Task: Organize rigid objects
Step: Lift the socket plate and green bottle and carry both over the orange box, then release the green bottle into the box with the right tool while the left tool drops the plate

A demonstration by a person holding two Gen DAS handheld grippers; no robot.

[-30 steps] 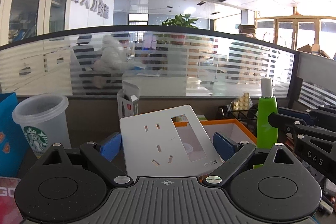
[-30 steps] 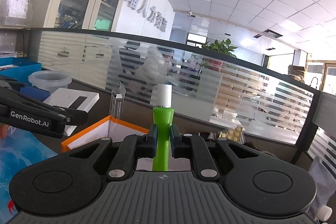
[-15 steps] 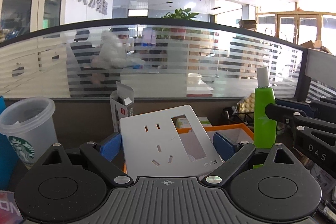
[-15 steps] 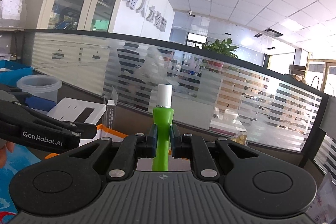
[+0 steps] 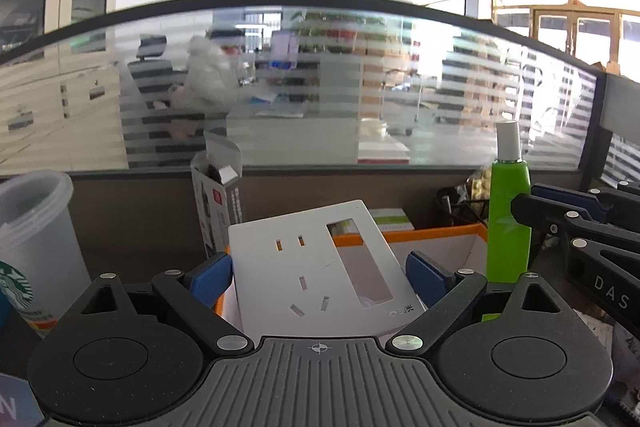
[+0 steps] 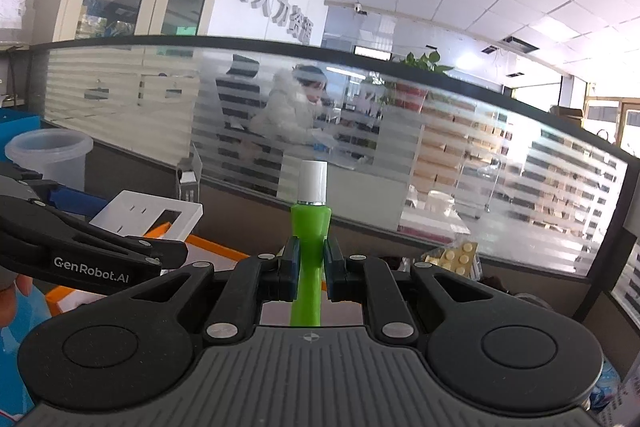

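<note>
My left gripper (image 5: 318,277) is shut on a white socket cover plate (image 5: 316,259), its blue pads pressing the plate's two side edges. The plate tilts up over an orange-rimmed white box (image 5: 440,239). My right gripper (image 6: 310,261) is shut on the neck of a green bottle with a white cap (image 6: 310,223), held upright. In the left wrist view that green bottle (image 5: 508,219) stands at the right, over the box's right corner. The right wrist view shows the plate (image 6: 140,211) and the left gripper's black fingers (image 6: 120,251) at the left, above the box (image 6: 216,253).
A translucent Starbucks cup (image 5: 32,239) stands at the left. A small opened carton (image 5: 218,195) stands upright behind the box. A frosted glass partition (image 5: 320,87) closes off the desk's far side. Yellow blister packs (image 6: 456,255) lie at the right. A hand (image 6: 12,295) shows at the left edge.
Both grippers have moved forward toward the box and partition, each still holding its object. The cup has slid toward the left edge of the left wrist view.
</note>
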